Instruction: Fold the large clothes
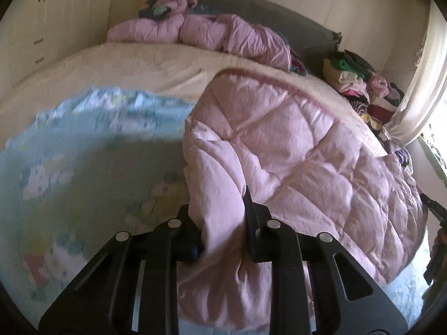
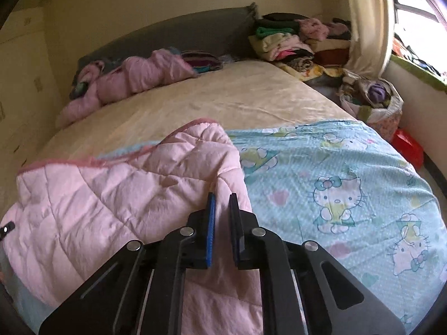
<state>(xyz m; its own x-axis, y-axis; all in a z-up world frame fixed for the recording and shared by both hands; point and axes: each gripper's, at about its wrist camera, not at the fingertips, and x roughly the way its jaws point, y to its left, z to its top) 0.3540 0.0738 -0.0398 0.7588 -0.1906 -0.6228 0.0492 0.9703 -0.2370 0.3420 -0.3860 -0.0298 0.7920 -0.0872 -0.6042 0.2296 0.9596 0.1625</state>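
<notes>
A pink quilted comforter [image 1: 293, 150] lies folded over on the bed, its patterned light-blue side [image 1: 92, 162] showing beside it. My left gripper [image 1: 220, 209] is shut on a thick bunch of the pink comforter, which bulges between its fingers. In the right wrist view the pink comforter [image 2: 117, 189] fills the left, and the blue cartoon-cat side [image 2: 335, 184] the right. My right gripper [image 2: 223, 203] has its blue-padded fingers [image 2: 211, 223] close together around a fold of the pink comforter's edge. The right gripper's body shows at the left view's right edge [image 1: 433, 223].
The cream mattress [image 2: 223, 97] stretches toward a grey headboard [image 2: 181, 33]. A second bunched pink quilt [image 1: 195, 30] lies at the head. Piles of folded clothes [image 2: 293, 39] and bags [image 2: 371, 97] stand beside the bed near a curtain [image 2: 366, 22]. Wardrobes [image 1: 56, 14] line the left wall.
</notes>
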